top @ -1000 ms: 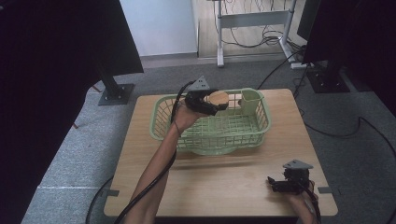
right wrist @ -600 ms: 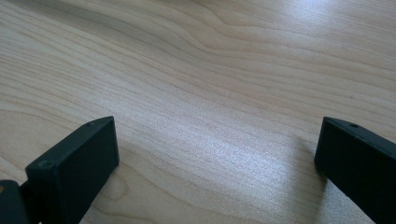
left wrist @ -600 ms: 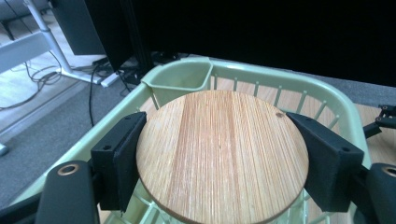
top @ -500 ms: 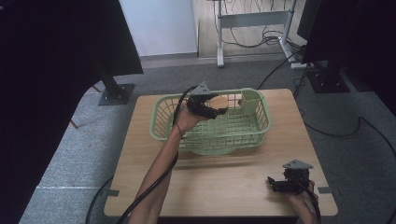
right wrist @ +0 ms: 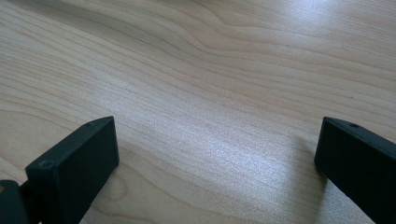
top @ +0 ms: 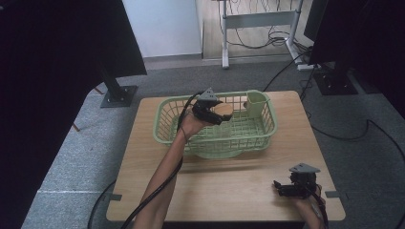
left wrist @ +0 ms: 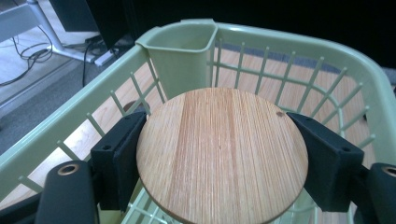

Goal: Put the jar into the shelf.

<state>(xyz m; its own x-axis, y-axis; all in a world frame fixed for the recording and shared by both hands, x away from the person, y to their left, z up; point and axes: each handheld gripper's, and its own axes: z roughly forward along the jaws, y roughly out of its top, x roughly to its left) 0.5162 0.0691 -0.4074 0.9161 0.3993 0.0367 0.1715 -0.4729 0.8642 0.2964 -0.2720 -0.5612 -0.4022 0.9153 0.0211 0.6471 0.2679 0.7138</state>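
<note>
Over basket [top: 260, 138], flat-lying disc [left wrist: 222, 156] in left gripper [left wrist: 219, 154]

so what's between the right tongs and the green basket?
Bare wooden tabletop. In the high view the right tongs sit near the table's front right corner, the green basket farther back, nothing on the stretch between. The right gripper view shows wood grain ahead of its open jaws.

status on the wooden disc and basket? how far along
Done: the left gripper has the round wooden disc clamped by its edges and holds it over the green basket. In hand: disc not released, near the corner cup. Left: setting it down and letting go. The right gripper sits open and idle over the table.
</note>
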